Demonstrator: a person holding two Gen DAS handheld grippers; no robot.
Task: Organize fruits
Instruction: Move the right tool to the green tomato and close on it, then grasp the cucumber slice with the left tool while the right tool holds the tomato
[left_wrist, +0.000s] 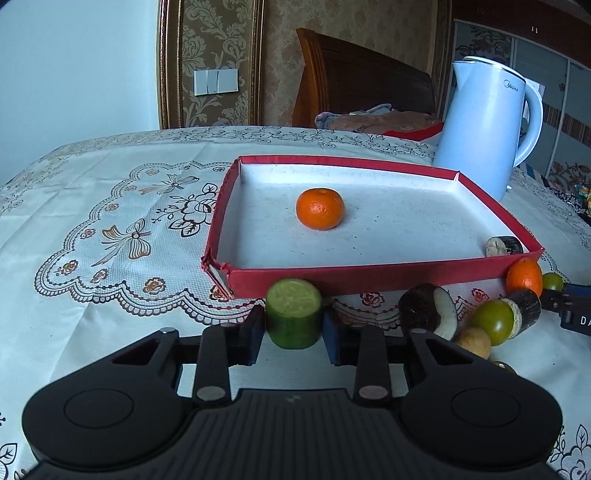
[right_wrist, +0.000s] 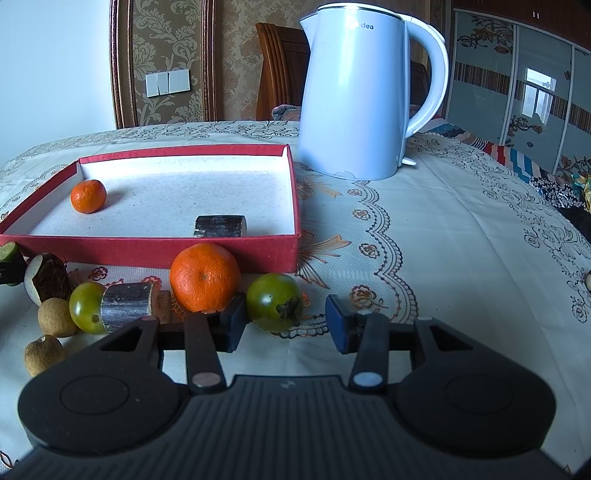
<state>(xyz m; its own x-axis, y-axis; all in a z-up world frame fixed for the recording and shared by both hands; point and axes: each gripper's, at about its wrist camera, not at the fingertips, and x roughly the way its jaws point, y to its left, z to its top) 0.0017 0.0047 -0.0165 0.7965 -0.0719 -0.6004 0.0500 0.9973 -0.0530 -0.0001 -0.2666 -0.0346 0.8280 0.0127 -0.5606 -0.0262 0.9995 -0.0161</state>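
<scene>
Cucumber chunk (left_wrist: 293, 313) | before red tray (left_wrist: 369, 275) | firm, slick; grip skin sides | left gripper (left_wrist: 293, 334) jaws bracket it, contact unclear | right gripper (right_wrist: 286, 323) jaws wide around green tomato (right_wrist: 275, 301)

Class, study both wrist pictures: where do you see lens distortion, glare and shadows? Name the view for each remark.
Left wrist view: fisheye bends the red tray rim and the wall frames; the small orange casts a soft shadow to its right. Right wrist view: the kettle bulges and carries pale highlights; the dark cut piece beside the green tomato shines with glare.
</scene>
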